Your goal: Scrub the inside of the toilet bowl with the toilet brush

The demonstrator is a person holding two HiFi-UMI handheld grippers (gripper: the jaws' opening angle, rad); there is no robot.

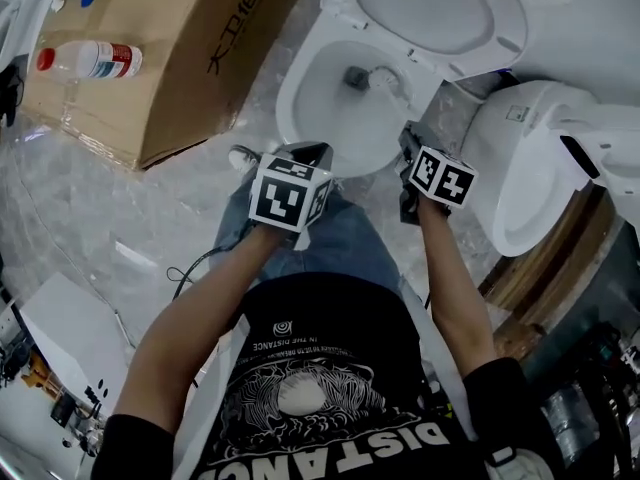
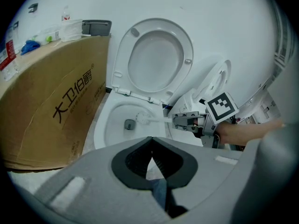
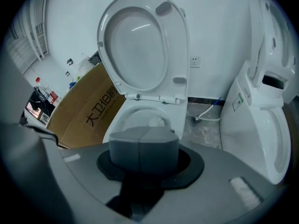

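Observation:
The white toilet bowl (image 1: 290, 98) stands open with its seat and lid (image 1: 430, 8) raised. The white toilet brush head (image 1: 385, 78) is inside the bowl, beside the dark drain (image 1: 355, 76). My right gripper (image 1: 408, 136) is shut on the brush handle at the bowl's right rim. From the left gripper view, the brush (image 2: 141, 119) reaches from the right gripper (image 2: 187, 121) into the bowl (image 2: 110, 125). In the right gripper view, the jaws (image 3: 144, 134) are pressed together, with the brush head (image 3: 158, 121) beyond them. My left gripper (image 1: 305, 151) (image 2: 152, 141) hovers at the bowl's front rim, shut and holding nothing.
A large cardboard box (image 1: 170, 58) lies left of the toilet, with a plastic bottle (image 1: 90, 60) on top. A second white toilet (image 1: 530, 168) stands close on the right. A hose (image 3: 212, 110) runs along the wall base between them. The person's legs are right below the grippers.

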